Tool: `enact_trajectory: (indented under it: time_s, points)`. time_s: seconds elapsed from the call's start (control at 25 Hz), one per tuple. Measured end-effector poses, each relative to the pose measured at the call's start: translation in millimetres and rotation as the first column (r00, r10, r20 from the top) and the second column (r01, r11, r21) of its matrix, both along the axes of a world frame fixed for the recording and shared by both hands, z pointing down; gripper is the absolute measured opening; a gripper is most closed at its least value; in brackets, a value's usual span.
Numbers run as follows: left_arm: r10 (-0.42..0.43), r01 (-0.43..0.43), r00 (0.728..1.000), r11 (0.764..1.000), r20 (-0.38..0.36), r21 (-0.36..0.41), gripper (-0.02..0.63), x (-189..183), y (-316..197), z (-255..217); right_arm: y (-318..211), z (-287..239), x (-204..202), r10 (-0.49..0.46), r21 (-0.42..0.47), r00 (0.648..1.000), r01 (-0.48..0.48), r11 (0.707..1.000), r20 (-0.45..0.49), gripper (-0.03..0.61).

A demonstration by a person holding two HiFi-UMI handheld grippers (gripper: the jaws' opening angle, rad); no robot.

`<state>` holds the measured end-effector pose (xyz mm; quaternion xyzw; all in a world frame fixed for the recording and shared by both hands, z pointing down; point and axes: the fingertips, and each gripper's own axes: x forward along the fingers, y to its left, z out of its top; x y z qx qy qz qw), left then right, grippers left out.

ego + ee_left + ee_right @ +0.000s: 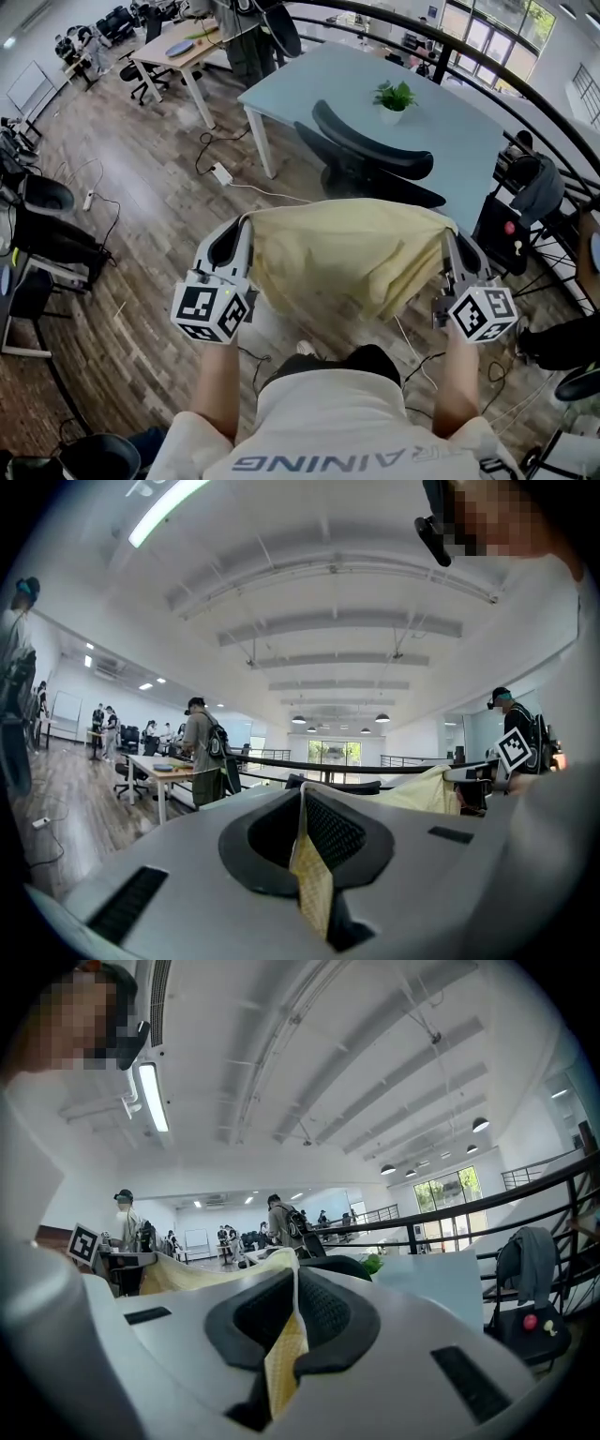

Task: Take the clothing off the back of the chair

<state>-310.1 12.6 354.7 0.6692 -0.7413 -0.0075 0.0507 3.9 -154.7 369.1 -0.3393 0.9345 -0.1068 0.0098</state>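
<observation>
I have the left gripper [245,228] clamped tight on one top corner of the yellow clothing [349,255] and the right gripper [449,242] clamped on the other. In each gripper view a strip of yellow fabric is pinched between the closed pads. The garment hangs spread between the two tongs like a sheet, held in the air over the wood floor [122,206], on my side of the black chair [373,150]. It is off the curved backrest. I cannot tell whether its far edge brushes the seat.

The chair is pushed up to a pale blue table [459,141] that carries a small potted plant [395,97] in a white pot. A white power strip [221,174] and its cables lie on the floor beside the table leg. Further off stands a wooden desk [173,52] with black office chairs around it. A dark curved railing [487,70] runs behind the table, with windows beyond. Long ceiling lights show overhead in both gripper views.
</observation>
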Motion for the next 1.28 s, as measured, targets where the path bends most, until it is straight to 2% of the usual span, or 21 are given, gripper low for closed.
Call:
enact_trajectory:
  time_s: [0.16, 0.36, 0.6, 1.0, 1.28]
  points:
    - [-0.042, 0.042, 0.999, 0.999, 0.015, 0.002, 0.045, 29.3, 15.9, -2.6, 3.5, -4.1, 18.6, -0.043, 0.016, 0.999, 0.042, 0.999, 0.014, 0.031]
    - [-0.103, 0.103, 0.995, 0.995, 0.017, 0.017, 0.044, 77.2, 32.8, 0.0, 11.6, -2.2, 55.2, -0.100, 0.034, 0.995, 0.100, 0.994, -0.018, 0.031]
    - [-0.137, 0.137, 0.991, 0.990, -0.002, 0.008, 0.044, 125.5, 52.9, 11.9, 18.6, 6.5, 96.1, -0.123, 0.027, 0.992, 0.124, 0.992, -0.035, 0.031]
    - [-0.162, 0.162, 0.987, 0.987, 0.012, 0.025, 0.044, 159.1, 66.5, 0.1, 30.8, 4.3, 123.2, -0.152, 0.043, 0.987, 0.154, 0.987, -0.044, 0.031]
    - [-0.166, 0.166, 0.986, 0.985, 0.016, 0.037, 0.045, 167.1, 71.8, -3.2, 38.9, 4.5, 129.9, -0.163, 0.049, 0.986, 0.165, 0.985, -0.034, 0.031]
